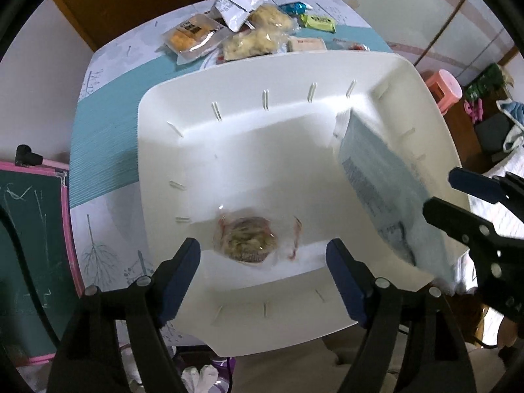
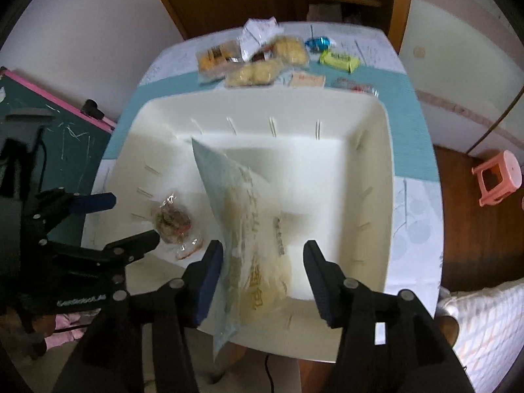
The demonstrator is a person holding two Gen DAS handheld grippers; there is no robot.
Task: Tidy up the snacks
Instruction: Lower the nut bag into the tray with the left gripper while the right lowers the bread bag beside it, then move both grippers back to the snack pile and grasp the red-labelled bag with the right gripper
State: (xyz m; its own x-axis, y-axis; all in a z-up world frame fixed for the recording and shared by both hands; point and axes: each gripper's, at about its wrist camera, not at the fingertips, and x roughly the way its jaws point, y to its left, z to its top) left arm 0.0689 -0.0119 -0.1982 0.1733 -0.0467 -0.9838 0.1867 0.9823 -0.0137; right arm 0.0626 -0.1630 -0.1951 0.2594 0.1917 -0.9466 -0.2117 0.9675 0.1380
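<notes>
Right gripper [image 2: 263, 278], jaws spread apart, hangs over the white bin [image 2: 376, 177]; the pale-blue snack bag [image 2: 242, 229] lies between its fingers, touching the left pad. Left gripper [image 1: 263, 278], also spread, flanks a clear-wrapped pastry [image 1: 245, 240] on the bin floor.

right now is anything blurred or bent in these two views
Left wrist view: the pale blue packet is smeared by motion and the white bin rim bows from fisheye. Right wrist view: the far snack pile is soft.
</notes>
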